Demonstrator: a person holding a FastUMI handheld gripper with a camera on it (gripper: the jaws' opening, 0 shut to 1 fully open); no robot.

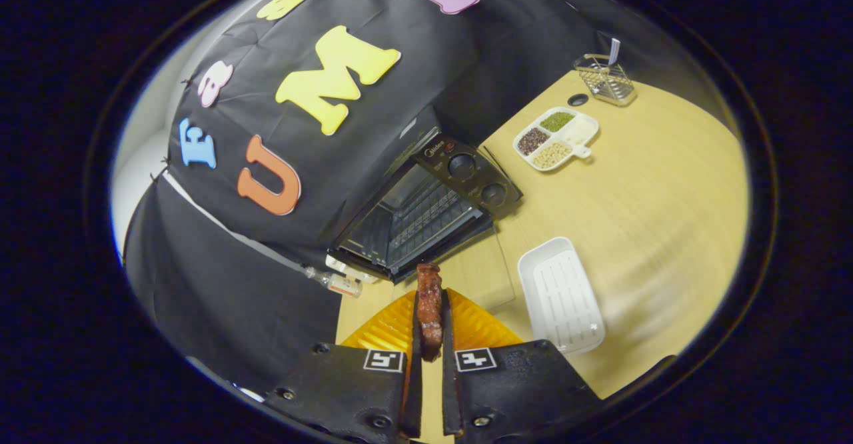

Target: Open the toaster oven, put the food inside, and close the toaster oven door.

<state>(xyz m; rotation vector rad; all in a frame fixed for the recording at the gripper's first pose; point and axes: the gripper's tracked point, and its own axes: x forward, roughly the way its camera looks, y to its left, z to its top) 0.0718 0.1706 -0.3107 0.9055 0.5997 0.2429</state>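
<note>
1. A brown piece of food (430,307) was pinched between both fingers of the gripper (430,337), held above the wooden table (653,184).
2. Just beyond it stood the black toaster oven (426,214), its glass door (483,267) folded down open.
3. A white tray (561,294) lay to the right.
4. Farther off sat a divided dish (556,139) and a wire basket (605,79).
</note>
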